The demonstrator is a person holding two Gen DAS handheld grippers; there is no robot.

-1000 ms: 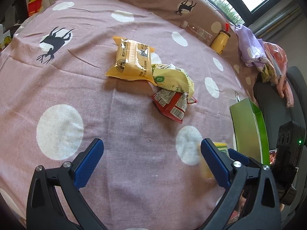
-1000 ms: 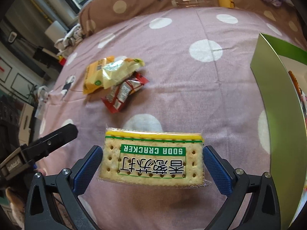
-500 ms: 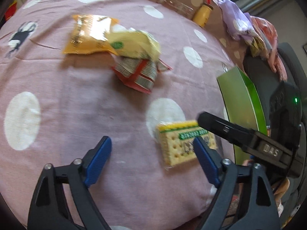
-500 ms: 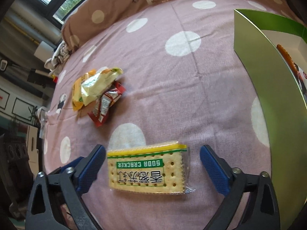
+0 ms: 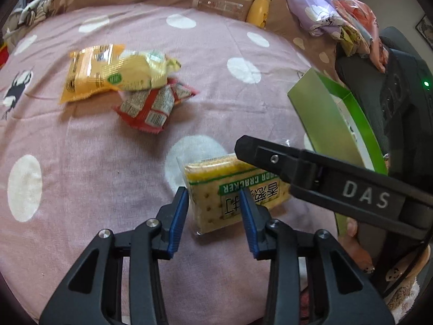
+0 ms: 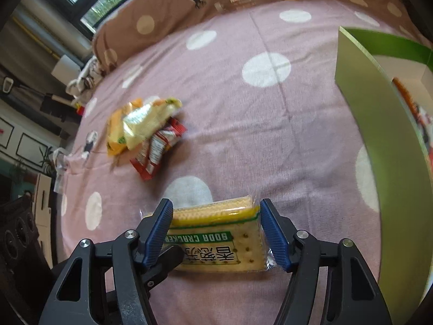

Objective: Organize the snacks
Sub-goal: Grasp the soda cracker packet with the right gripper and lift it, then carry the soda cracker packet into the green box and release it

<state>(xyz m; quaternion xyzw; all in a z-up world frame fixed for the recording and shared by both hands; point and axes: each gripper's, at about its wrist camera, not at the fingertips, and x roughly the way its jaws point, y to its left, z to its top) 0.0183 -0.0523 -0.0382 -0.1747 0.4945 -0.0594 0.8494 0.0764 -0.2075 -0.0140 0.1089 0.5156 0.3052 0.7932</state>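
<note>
The bed [image 5: 89, 178], under its pink spotted cover, carried everything. At three o'clock in both wrist views stood the open green box [image 5: 333, 124], well apart from the heap of snack bags [image 5: 121, 86] at ten o'clock.

The cracker pack [image 6: 216, 241] lay flat on the cover near the box. In the right wrist view its long axis ran crosswise, from nine to three o'clock, between the blue pads. The right hand-held gripper [image 6: 216, 233] had narrowed to about the pack's length, pads at or just beside its two short ends; whether they truly pinched it could not be told. The left hand-held gripper [image 5: 213, 219] came in from the pack's left end, partly open, one pad beside the wrapper's edge and the other above the printed face, holding nothing clearly. Both sat at the pack, the right squarely over it, so the right looked better placed to lift and carry it toward three o'clock into the box.

Half a second before, both grippers were spread wide with the pack loose between the right one's pads; since then both had narrowed and the left had moved up to the pack.
</note>
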